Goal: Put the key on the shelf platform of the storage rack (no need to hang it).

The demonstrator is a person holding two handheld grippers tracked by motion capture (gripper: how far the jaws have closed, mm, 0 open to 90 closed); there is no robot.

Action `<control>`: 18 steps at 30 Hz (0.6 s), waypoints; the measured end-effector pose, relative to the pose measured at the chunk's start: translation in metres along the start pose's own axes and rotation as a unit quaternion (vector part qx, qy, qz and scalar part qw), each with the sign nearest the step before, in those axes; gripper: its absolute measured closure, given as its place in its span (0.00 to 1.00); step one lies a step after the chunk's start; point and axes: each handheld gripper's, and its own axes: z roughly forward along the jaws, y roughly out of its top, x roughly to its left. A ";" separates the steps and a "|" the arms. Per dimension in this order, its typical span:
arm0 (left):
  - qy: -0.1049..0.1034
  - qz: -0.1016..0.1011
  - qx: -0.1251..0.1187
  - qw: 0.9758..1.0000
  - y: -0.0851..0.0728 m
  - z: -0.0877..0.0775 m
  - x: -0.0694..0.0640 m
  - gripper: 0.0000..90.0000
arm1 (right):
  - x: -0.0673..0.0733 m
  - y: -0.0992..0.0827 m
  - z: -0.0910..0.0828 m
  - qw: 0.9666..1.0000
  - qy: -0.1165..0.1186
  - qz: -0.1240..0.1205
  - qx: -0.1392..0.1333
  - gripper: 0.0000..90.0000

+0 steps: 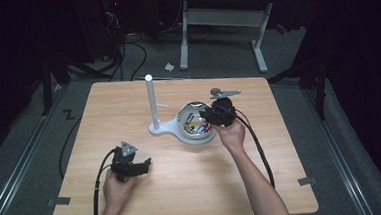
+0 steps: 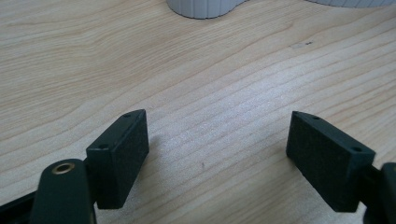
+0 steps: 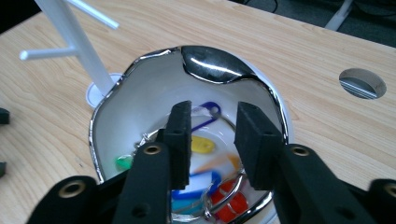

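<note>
The light wooden desk (image 1: 183,188) carries a white stand with an upright post and short side pegs (image 1: 151,102). The stand's flat base extends to the right and supports a shiny metal bowl with a wavy rim and white interior (image 1: 191,118).

In the right gripper view, the bowl (image 3: 140,100) holds an assortment of small coloured items: a blue safety-pin-shaped clip (image 3: 205,114), a yellow piece (image 3: 201,144), a green piece (image 3: 123,162), red pieces (image 3: 231,205) and a thin metal wire loop. Their exact type cannot be determined. The post of the stand (image 3: 77,44) rises just beyond the bowl's far left rim.

The right claw (image 1: 214,115) is positioned above the right portion of the bowl, held by the person's right hand (image 1: 231,134). In its own view, the right claw (image 3: 212,140) points down into the bowl with its jaws partly parted, a moderate gap between them. Nothing is gripped; the coloured items lie below and between the jaw tips.

The left claw (image 1: 142,166) is at the near left area of the desk, well apart from the bowl and stand, held by the person's left hand (image 1: 115,187). In its own view, the left claw (image 2: 217,144) has its jaws spread wide over bare wood grain, with nothing between them. The ribbed edge of the stand's white base (image 2: 205,7) appears at the top of that view.

A round cable hole (image 3: 363,83) is cut into the desk surface beyond the bowl.
</note>
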 end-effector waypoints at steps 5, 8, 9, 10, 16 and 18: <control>0.000 0.001 0.000 1.000 0.000 0.000 0.000 0.24 | 0.003 0.001 -0.010 1.000 0.000 -0.011 -0.006 0.66; 0.000 0.001 0.000 1.000 0.000 0.000 0.000 0.24 | 0.001 0.001 -0.015 1.000 -0.002 -0.011 -0.011 0.63; 0.000 0.000 0.000 1.000 0.000 0.000 0.000 0.24 | 0.001 0.001 -0.017 1.000 -0.002 -0.006 -0.013 0.63; 0.000 0.001 0.000 1.000 0.000 0.000 0.000 0.24 | -0.001 0.000 -0.019 1.000 -0.002 -0.003 -0.020 0.62; 0.000 0.000 0.000 1.000 0.000 0.000 0.000 0.24 | -0.009 -0.008 -0.029 1.000 -0.009 0.010 -0.021 0.58; 0.000 0.000 -0.001 1.000 0.000 0.000 0.000 0.24 | -0.010 -0.009 -0.035 1.000 -0.011 0.011 -0.024 0.57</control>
